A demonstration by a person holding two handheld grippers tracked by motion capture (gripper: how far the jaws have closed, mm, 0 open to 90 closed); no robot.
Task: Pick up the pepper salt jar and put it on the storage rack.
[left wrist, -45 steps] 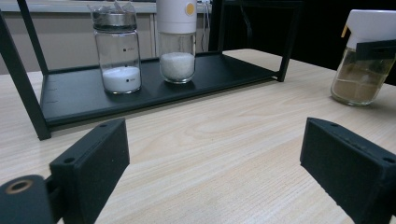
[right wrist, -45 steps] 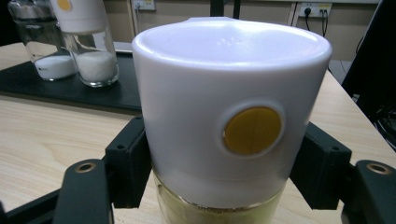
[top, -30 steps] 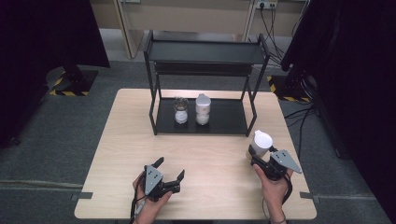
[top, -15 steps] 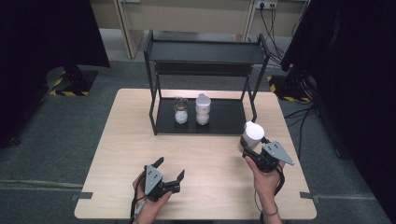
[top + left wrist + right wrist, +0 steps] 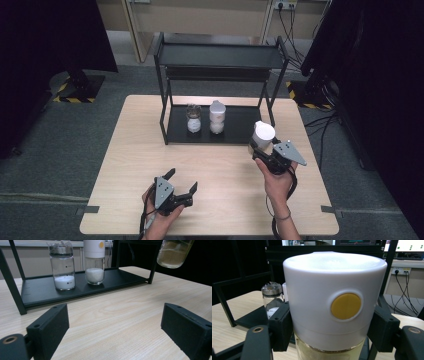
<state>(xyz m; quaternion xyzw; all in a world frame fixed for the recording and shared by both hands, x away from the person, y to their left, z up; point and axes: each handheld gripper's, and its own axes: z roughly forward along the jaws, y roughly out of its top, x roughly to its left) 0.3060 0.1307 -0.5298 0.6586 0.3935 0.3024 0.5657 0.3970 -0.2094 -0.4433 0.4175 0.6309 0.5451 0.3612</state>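
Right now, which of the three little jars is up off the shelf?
The white-capped jar with the yellow dot, holding brownish powder, is lifted in the right gripper. The silver-lidded jar and the other white-capped jar stand on the black shelf.

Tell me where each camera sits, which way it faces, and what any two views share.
High view: above the person's side, looking forward and down on the table and black rack; forearms, both hand-held grippers.
Left gripper view: on the left hand-held gripper, facing the rack; open jaws.
Right gripper view: on the right hand-held gripper, jaws clamping the white-capped jar.
All three share the metal-lidded jar.
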